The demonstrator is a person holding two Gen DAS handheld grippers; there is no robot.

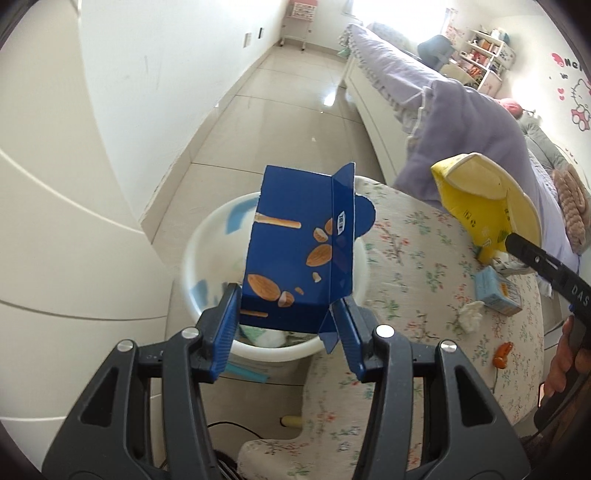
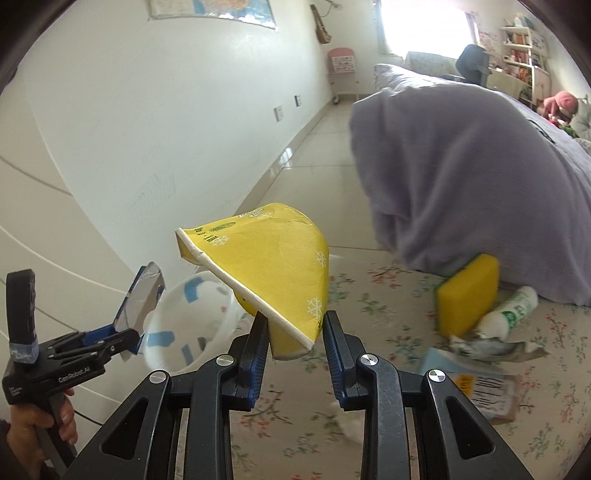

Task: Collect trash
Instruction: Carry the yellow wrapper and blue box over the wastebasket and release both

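A home bedroom is being shown. A bed [image 1: 461, 110] is being covered by a lilac quilt [image 2: 461, 166], with pillows piled at its far end. Cartoon cat stickers [image 1: 580, 99] are being displayed on the wall beside it. White shelves [image 1: 487, 55] are being crowded with small items beside a bright window [image 2: 421, 26], and a blue chair [image 2: 474, 62] is standing before them. A small pink drawer cart [image 2: 341, 70] is being kept against the white wall. The floor [image 1: 280, 110] is being lit on its glossy pale tiles, and a flowered cloth [image 2: 388, 424] is being spread in the foreground.
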